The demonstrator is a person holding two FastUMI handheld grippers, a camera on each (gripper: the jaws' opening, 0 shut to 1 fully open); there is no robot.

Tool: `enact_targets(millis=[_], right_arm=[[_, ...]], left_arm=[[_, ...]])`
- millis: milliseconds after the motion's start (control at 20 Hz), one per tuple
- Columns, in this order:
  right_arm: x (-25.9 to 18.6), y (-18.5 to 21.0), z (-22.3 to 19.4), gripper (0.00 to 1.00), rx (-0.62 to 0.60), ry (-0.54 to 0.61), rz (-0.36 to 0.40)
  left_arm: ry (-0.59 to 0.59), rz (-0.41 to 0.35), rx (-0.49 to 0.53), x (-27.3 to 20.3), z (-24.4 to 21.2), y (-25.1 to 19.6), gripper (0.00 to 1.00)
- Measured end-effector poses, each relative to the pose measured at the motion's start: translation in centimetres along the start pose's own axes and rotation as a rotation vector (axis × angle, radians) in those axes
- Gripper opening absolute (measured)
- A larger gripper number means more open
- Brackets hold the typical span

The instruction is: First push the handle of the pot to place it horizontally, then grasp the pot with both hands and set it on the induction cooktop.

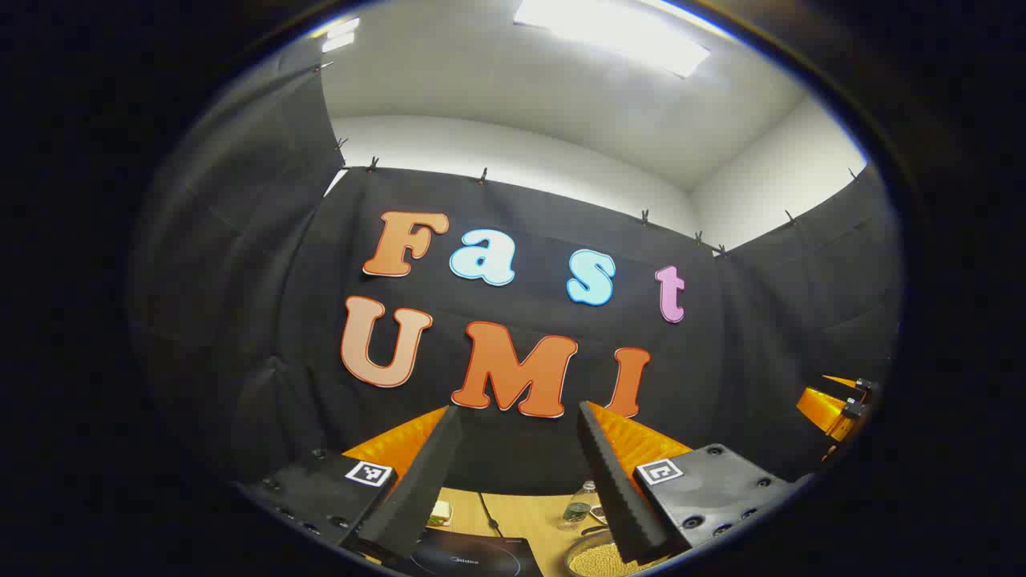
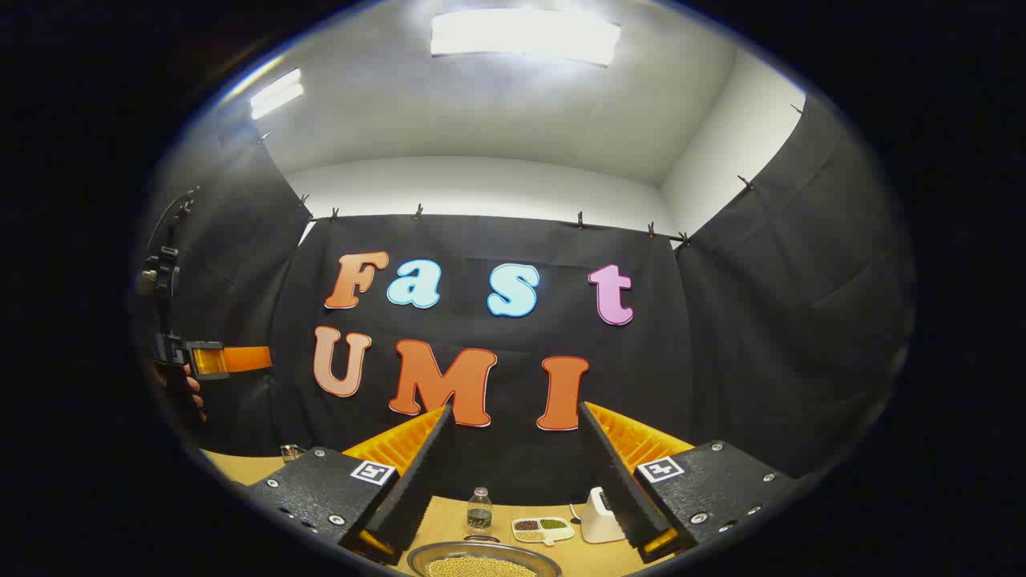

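Observation:
A metal pot [image 1: 595, 558] filled with small yellowish grains sits on the wooden table at the bottom of the left gripper view. A black induction cooktop [image 1: 469, 555] lies just left of it. My left gripper [image 1: 519, 409] is open and empty, held well above the table and facing the back wall. In the right gripper view the pot [image 2: 481, 562] lies low between the fingers of my right gripper [image 2: 514, 409], which is also open, empty and raised. The pot's handle is out of sight. The left gripper [image 2: 210, 359] appears at the far left, held by a hand [image 2: 189, 391].
Behind the pot stand a small bottle [image 2: 479, 510], a divided dish [image 2: 543, 529] of grains and a white device [image 2: 598, 517]. A small glass [image 2: 291, 453] sits at the table's left. A cable [image 1: 489, 517] runs behind the cooktop, with a small food item [image 1: 439, 513] beside it.

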State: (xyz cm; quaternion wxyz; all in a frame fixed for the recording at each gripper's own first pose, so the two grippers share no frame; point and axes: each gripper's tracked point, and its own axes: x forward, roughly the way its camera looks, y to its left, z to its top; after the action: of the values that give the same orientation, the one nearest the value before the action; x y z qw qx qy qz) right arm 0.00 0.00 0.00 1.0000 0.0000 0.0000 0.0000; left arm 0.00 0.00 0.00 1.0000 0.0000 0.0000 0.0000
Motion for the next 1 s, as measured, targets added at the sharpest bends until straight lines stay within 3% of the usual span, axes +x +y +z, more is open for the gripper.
enact_targets(millis=[1000], right_arm=[[-1.5,-1.5,-1.9,0.94,0.034,0.035,0.016]], left_arm=[[0.012,-0.018,0.046,0.0,-0.8,-3.5,0.96]])
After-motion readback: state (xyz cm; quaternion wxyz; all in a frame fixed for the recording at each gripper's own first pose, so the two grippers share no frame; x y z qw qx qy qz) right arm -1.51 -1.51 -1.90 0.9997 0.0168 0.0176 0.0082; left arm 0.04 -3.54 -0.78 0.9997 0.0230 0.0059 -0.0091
